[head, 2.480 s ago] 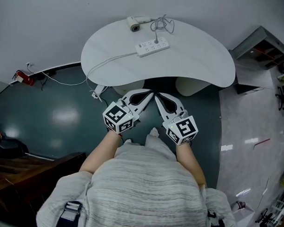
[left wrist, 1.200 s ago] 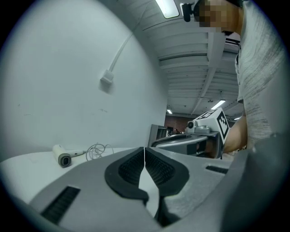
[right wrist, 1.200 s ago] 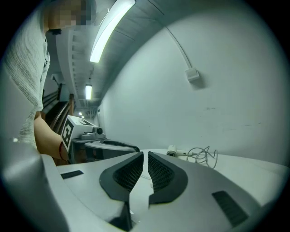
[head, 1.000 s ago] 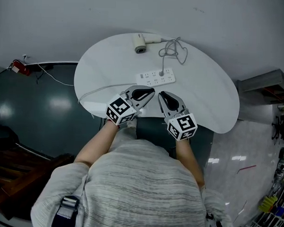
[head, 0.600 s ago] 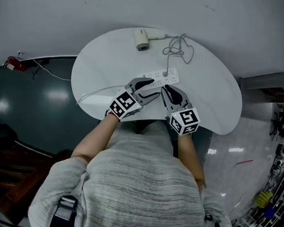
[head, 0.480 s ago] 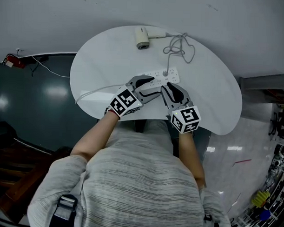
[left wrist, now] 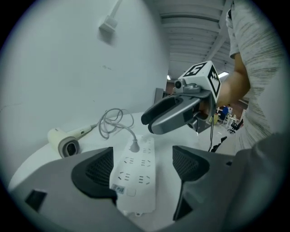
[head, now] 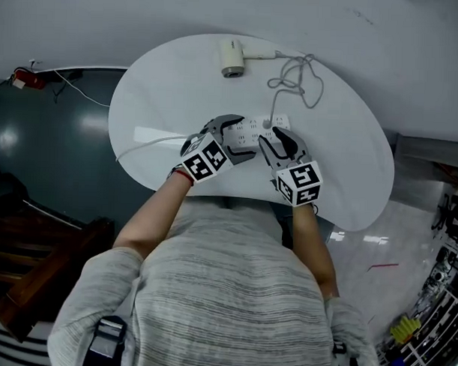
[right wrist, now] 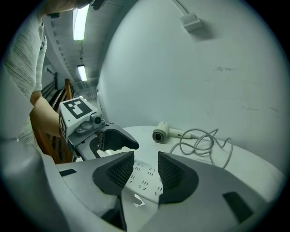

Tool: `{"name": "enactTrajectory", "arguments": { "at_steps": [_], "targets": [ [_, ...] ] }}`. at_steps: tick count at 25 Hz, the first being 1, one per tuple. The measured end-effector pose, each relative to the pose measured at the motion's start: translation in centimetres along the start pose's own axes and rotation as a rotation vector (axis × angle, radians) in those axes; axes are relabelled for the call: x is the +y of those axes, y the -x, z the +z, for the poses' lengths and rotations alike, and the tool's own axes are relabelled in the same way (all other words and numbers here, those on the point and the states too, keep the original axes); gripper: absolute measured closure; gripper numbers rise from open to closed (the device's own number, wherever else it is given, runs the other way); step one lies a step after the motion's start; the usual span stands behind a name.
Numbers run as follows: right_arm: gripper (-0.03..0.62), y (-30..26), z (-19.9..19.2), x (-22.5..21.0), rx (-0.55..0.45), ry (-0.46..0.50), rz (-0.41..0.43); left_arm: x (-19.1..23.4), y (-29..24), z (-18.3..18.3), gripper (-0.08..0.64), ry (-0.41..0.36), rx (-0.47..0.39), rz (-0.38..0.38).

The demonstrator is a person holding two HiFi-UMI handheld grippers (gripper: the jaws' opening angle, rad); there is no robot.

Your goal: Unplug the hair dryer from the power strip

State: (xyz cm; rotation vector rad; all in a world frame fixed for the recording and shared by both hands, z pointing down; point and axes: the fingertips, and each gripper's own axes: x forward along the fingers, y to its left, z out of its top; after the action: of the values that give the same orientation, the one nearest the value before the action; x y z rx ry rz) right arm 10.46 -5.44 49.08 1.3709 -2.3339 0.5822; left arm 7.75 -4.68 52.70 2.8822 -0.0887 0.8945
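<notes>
A white power strip point(head: 255, 131) lies mid-table, with the hair dryer's plug point(head: 268, 125) upright in its far end. The dryer point(head: 233, 57) rests at the table's far edge, its grey cord point(head: 298, 74) looped beside it. My left gripper point(head: 238, 138) hovers over the strip's near end; the strip point(left wrist: 136, 174) lies between and below its pads, untouched. My right gripper point(head: 278, 140) hangs just right of the plug point(left wrist: 134, 146), above the strip point(right wrist: 145, 179). Both jaws have just been opening and stand open, with nothing gripped.
The white rounded table point(head: 165, 86) stands against a pale wall. The strip's own cable point(head: 152, 142) runs off the table's left edge to the dark floor. A wooden frame point(head: 38, 269) is at lower left, and shelving point(head: 434, 321) at lower right.
Both grippers came forward and down over the table to the power strip. Their jaws, shut a second ago, now stand open.
</notes>
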Motion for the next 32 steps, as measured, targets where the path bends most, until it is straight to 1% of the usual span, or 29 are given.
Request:
{"name": "enactTrajectory", "arguments": {
  "at_steps": [4, 8, 12, 17, 20, 24, 25, 29, 32],
  "targets": [
    [0.425, -1.4, -1.8, -1.7, 0.074, -0.004, 0.015, 1.1, -1.8, -1.9, 0.129, 0.005, 0.114, 0.002],
    [0.425, -2.4, -3.0, -3.0, 0.115, -0.012, 0.033, 1.2, -3.3, -3.8, 0.112, -0.027, 0.218, -0.018],
    [0.425, -3.3, -4.0, -3.7, 0.152, -0.003, 0.058, 1.7, -4.2, -5.2, 0.110, -0.037, 0.278, -0.010],
    [0.425, -4.2, -4.4, -3.8, 0.182, 0.056, 0.092, 1.5, -5.4, -6.3, 0.110, -0.108, 0.369, -0.028],
    [0.425, -4.6, -4.5, -3.7, 0.196, 0.105, 0.107, 1.6, -5.9, -6.7, 0.110, -0.132, 0.405, -0.020],
    [0.430, -4.9, -5.1, -3.4, 0.219, 0.148, 0.128, 1.6, -6.2, -7.2, 0.106, -0.145, 0.449, -0.013],
    [0.436, -5.0, -5.3, -3.4, 0.226, 0.159, 0.127, 1.6, -6.3, -7.2, 0.104, -0.148, 0.456, -0.012],
    [0.518, -5.0, -5.3, -3.9, 0.231, 0.178, 0.106, 1.6, -6.4, -7.1, 0.101, -0.197, 0.474, 0.001],
    [0.518, -5.0, -5.4, -4.0, 0.241, 0.198, 0.119, 1.7, -6.5, -7.1, 0.095, -0.222, 0.468, 0.011]
  ]
}}
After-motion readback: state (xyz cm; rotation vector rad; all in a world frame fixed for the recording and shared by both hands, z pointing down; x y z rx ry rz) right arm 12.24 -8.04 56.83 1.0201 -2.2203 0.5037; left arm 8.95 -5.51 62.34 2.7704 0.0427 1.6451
